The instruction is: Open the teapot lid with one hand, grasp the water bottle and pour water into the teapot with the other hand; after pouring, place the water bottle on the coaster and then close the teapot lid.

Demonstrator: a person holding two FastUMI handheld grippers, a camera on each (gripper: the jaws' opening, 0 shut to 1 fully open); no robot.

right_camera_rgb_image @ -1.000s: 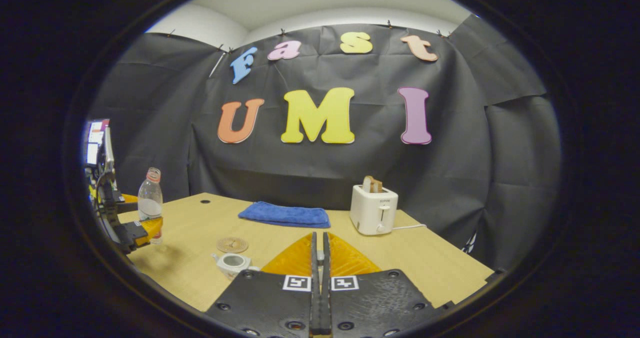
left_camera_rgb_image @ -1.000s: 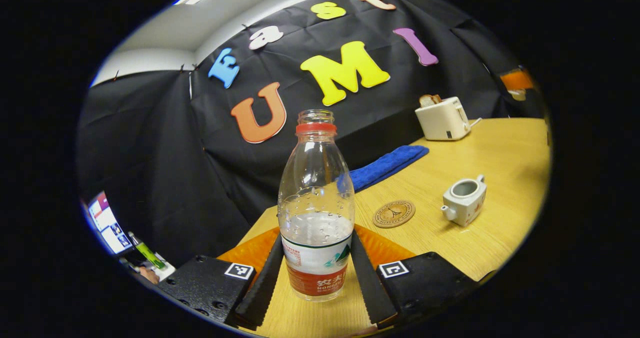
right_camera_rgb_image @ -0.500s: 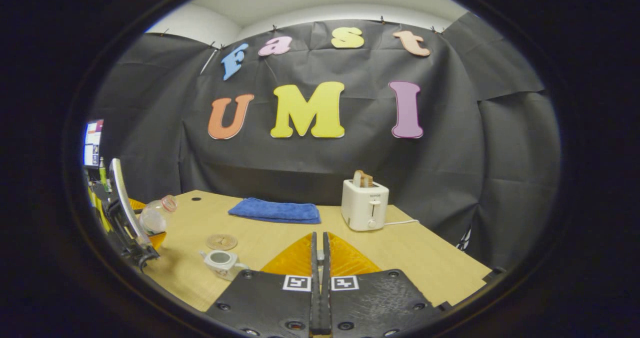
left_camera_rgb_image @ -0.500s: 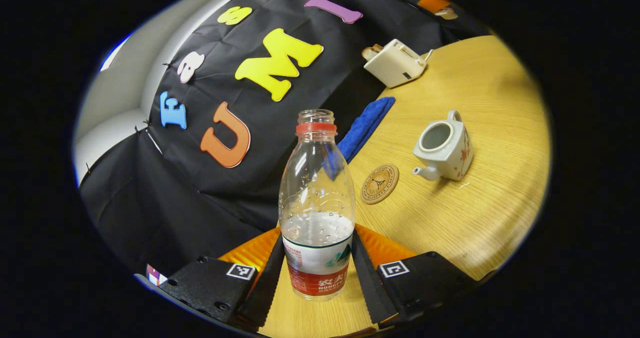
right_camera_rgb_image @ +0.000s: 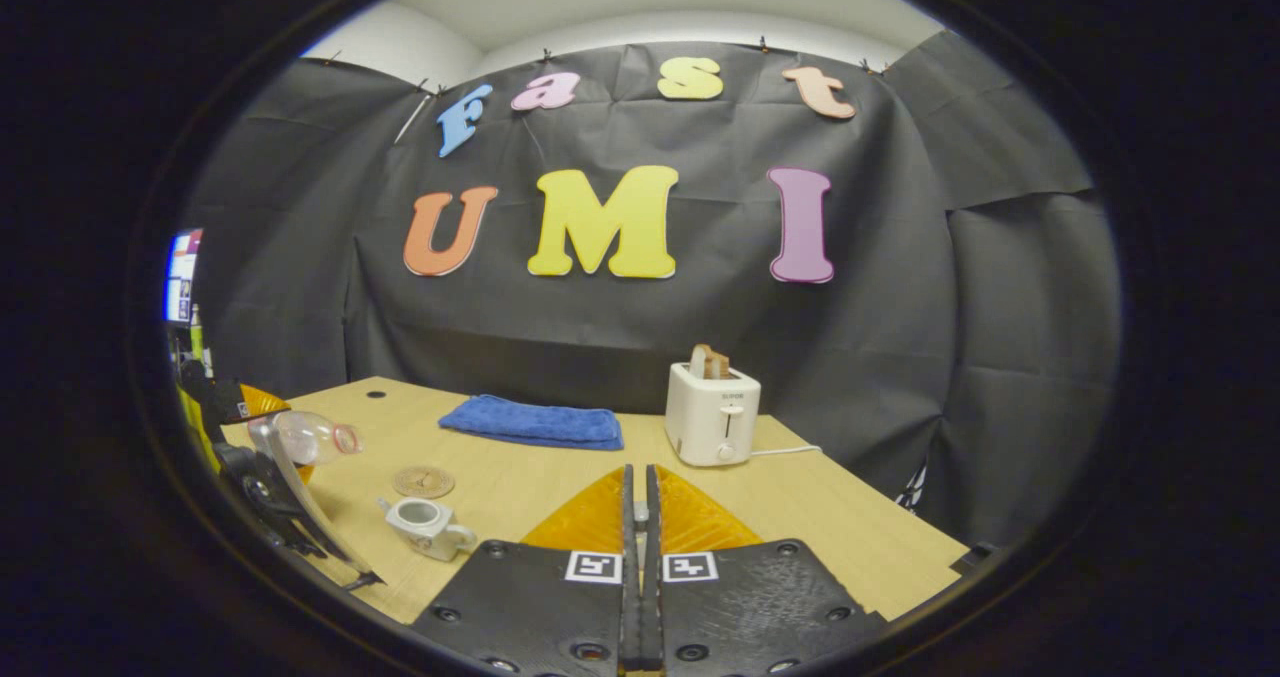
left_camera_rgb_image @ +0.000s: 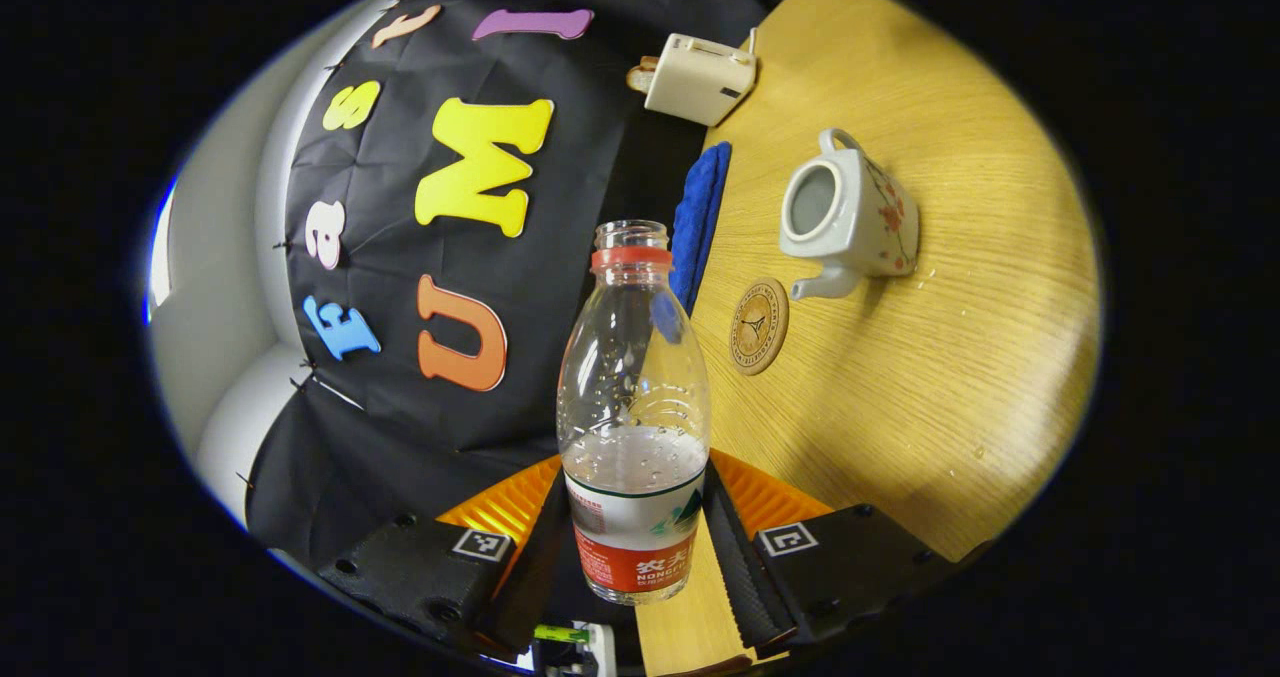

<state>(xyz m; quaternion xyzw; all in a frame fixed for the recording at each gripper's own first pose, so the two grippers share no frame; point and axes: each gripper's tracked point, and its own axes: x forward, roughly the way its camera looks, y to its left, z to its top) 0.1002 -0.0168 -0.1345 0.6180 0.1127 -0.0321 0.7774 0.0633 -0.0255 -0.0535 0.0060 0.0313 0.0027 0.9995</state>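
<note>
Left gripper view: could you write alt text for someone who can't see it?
The left gripper holds a clear water bottle, capless and partly filled, with both fingers pressed on its labelled base. Beyond it on the wooden table stand a lidless white teapot, a round coaster, a blue cloth and a toaster.

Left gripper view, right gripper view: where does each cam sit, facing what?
Left gripper view: rides the left gripper, rolled sideways, facing the clear plastic water bottle it clamps; own fingers show.
Right gripper view: rides the right gripper, level, facing the booth wall; own fingers show.
Shared: lidless white ceramic teapot, round cork coaster, white toaster, blue cloth, wooden table.
</note>
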